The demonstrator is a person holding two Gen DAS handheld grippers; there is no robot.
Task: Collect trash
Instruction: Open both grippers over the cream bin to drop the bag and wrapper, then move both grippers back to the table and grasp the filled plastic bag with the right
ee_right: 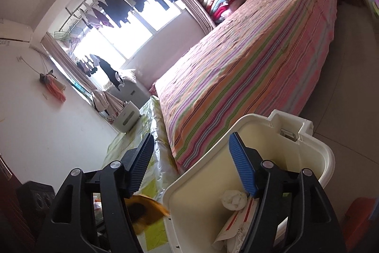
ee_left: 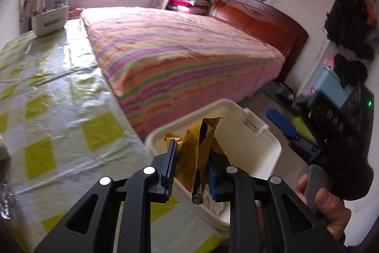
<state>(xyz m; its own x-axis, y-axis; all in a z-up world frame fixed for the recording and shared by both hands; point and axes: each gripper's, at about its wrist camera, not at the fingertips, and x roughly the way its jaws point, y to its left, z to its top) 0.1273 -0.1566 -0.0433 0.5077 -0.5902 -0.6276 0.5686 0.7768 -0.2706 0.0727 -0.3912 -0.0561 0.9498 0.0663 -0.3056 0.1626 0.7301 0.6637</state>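
Observation:
A crumpled gold-yellow wrapper [ee_left: 206, 132] is pinched in my left gripper [ee_left: 193, 151], which is shut on it just above the near rim of a white plastic bin [ee_left: 272, 141]. The right gripper's blue pad [ee_left: 281, 121] shows beyond the bin, with a hand [ee_left: 331, 208] on its handle. In the right wrist view, my right gripper [ee_right: 191, 136] stands open and empty, one finger over the bin [ee_right: 327, 153]. A white tissue ball [ee_right: 233, 199] and a red-printed paper packet [ee_right: 234, 224] lie inside. The wrapper [ee_right: 151, 208] shows blurred at lower left.
A table with a yellow-checked plastic cloth [ee_left: 59, 91] runs along the left, with a white container [ee_left: 48, 21] at its far end. A bed with a striped sheet [ee_left: 184, 51] lies beyond the bin. Boxes and dark clothes [ee_left: 348, 23] crowd the right wall.

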